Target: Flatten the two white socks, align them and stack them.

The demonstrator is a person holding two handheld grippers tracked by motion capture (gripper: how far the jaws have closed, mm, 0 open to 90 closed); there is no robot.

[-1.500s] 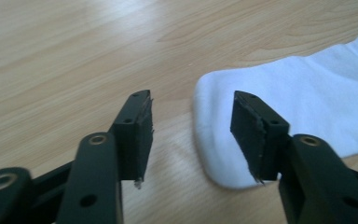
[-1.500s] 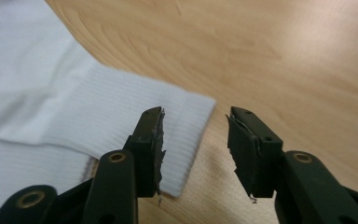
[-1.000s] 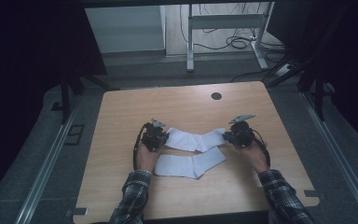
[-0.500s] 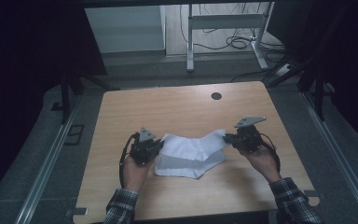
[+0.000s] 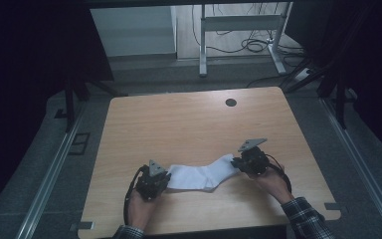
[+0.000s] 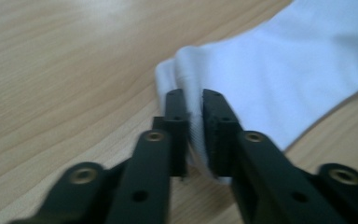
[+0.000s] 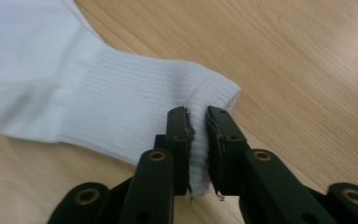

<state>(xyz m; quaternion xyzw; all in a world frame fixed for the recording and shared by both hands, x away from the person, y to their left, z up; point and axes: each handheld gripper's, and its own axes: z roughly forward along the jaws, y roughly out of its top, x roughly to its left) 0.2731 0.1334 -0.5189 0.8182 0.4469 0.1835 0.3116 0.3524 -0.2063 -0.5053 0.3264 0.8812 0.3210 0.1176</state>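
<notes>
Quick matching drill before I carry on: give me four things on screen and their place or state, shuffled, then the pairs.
Things:
1. left claw
2. right claw
3. white socks
4. round hole

Places or states:
A. stretched flat between both claws
B. far side of the wooden table
C. shut on the ribbed cuff end
D. shut on the smooth end

Pairs: 1-D, 2-C, 3-A, 4-B

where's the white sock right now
In the high view the white sock lies on the near part of the wooden table, stretched between the left gripper and the right gripper, each shut on one end.
</notes>
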